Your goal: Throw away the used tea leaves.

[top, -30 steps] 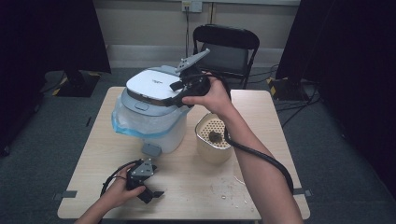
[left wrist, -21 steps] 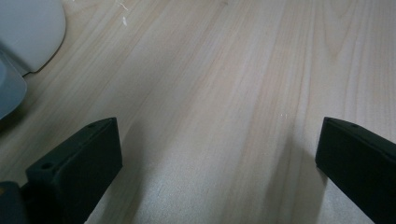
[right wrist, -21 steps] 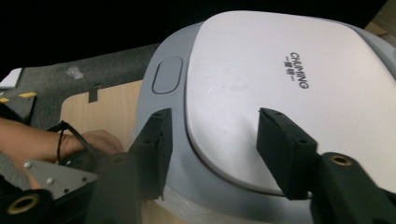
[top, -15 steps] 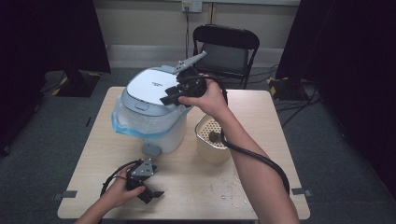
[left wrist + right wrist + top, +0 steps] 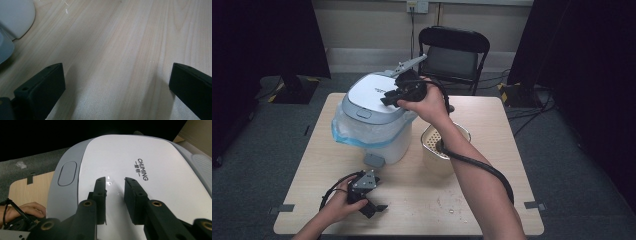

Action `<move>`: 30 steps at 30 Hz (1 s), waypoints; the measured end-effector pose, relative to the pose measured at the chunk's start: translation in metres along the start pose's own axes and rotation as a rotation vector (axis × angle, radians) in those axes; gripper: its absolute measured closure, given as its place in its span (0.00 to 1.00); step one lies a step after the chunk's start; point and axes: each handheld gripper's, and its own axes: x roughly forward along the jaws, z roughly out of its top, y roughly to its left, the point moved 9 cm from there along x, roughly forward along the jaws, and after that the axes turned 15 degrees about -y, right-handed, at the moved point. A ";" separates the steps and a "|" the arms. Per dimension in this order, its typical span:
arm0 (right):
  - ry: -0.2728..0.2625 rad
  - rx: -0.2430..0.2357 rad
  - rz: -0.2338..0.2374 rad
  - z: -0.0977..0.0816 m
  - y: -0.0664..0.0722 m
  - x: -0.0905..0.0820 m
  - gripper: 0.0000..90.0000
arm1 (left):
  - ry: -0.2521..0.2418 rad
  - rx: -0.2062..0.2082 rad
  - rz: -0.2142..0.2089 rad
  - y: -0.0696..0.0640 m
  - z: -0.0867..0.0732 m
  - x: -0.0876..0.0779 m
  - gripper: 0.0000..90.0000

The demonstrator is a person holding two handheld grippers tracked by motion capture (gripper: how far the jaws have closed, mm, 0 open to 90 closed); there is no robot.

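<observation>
A white rice cooker [image 5: 377,130] with a grey-rimmed lid [image 5: 140,162] stands on the table's far left, a blue-edged clear bag around its body. My right gripper [image 5: 385,99] hovers just over the lid's right half and points left across it. Its jaws have just been closing and now stand shut with nothing between them [image 5: 114,180]. My left gripper [image 5: 376,207] rests on the table near the front edge. In the left gripper view its jaws [image 5: 116,75] stand wide open over bare wood.
A beige perforated basket [image 5: 432,150] sits right of the cooker, under my right forearm. A small grey piece [image 5: 374,160] lies at the cooker's front. A black folding chair [image 5: 454,52] stands behind the table [image 5: 492,200]. Crumbs dot the front right.
The right gripper's jaws have drawn together above the lid, and that hand has shifted slightly. The left hand and gripper have stayed put.
</observation>
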 end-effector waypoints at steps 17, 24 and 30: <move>0.051 -0.033 0.031 -0.002 0.006 0.004 0.98 | -0.002 -0.001 -0.003 0.000 0.000 0.000 0.00; 0.026 -0.011 0.045 -0.002 0.004 0.003 0.97 | -0.002 0.001 -0.004 0.000 0.000 0.000 0.00; 0.049 -0.038 0.044 -0.002 0.007 0.001 0.68 | 0.000 0.000 0.000 0.000 0.000 0.000 0.00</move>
